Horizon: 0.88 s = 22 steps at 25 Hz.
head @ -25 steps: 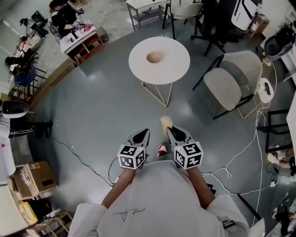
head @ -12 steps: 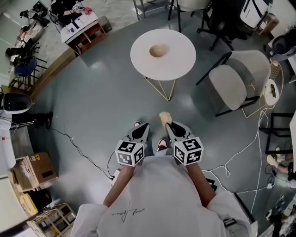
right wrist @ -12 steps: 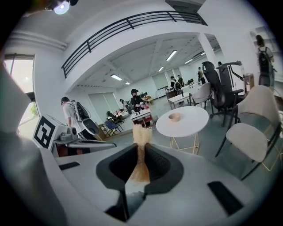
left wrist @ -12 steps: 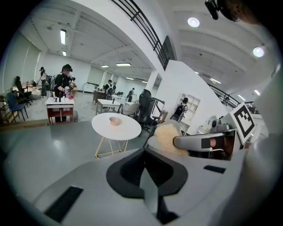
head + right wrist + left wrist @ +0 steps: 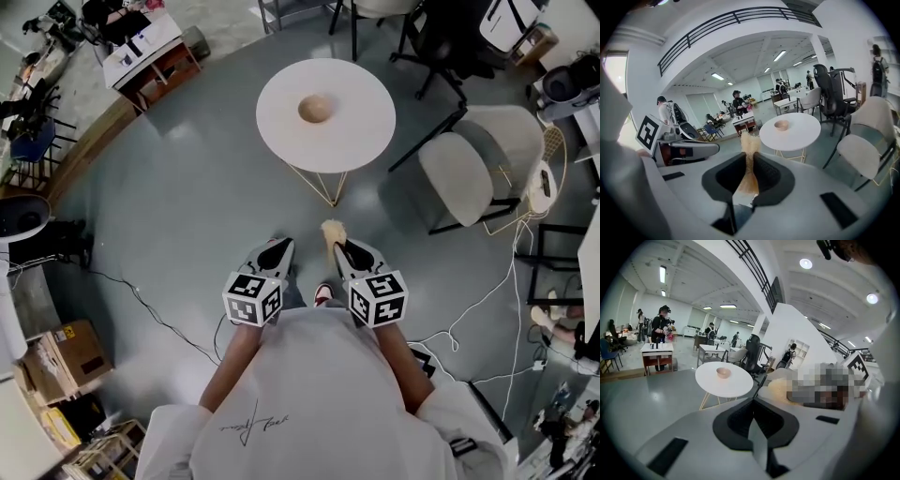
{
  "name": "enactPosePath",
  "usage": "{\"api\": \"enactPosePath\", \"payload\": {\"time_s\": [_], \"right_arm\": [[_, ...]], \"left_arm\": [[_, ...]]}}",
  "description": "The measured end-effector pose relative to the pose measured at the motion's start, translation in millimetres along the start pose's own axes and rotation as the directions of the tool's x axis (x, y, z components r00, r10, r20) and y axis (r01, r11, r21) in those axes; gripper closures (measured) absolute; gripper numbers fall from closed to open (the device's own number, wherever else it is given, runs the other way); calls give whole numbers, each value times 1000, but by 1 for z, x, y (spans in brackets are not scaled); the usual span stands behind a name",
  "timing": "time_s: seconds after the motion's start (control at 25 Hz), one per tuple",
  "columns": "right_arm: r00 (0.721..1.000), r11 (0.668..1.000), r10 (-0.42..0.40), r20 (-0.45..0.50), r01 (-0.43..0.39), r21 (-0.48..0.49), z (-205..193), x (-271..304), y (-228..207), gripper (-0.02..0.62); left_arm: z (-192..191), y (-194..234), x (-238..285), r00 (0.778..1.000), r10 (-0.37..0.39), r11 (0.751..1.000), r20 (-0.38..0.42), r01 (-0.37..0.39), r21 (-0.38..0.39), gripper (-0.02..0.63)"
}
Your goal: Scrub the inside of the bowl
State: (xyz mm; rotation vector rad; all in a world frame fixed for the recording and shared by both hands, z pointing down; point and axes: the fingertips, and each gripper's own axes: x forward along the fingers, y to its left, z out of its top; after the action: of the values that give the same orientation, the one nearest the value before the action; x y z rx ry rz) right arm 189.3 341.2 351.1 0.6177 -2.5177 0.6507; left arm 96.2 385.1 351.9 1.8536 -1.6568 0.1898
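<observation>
One small bowl (image 5: 315, 110) sits mid-way on the round table (image 5: 361, 127), well apart from both grippers. It looks light and rigid, likely to skid under scrubbing, so bracing its rim seems wise. The right gripper (image 5: 749, 159) is clamped on a tan scrubber (image 5: 750, 143) — soft, fibrous, tuft poking past the jaws. The left gripper (image 5: 754, 420) has its jaws together on nothing.

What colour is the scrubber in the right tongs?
Pale straw-tan. The scrubber shows best in the right gripper view.
</observation>
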Motion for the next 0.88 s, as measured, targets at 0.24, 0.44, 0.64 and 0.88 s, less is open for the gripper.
{"api": "enactPosePath", "payload": {"time_s": [0.24,0.44,0.64,0.88], "right_arm": [[1000,1000,-26,-13,26,0,25,41,5,540],[999,999,-37,-12,37,-7,49,73,14,540],[998,998,-66,5,66,1,75,104,25,540],[995,995,-99,16,98,17,93,140,33,540]], "left_arm": [[32,36,20,999,-44,999,-7,44,6,600],[59,62,33,996,-87,996,-14,87,28,600],[84,94,39,992,-122,991,-24,123,52,600],[108,121,50,984,-175,981,-29,176,85,600]]}}
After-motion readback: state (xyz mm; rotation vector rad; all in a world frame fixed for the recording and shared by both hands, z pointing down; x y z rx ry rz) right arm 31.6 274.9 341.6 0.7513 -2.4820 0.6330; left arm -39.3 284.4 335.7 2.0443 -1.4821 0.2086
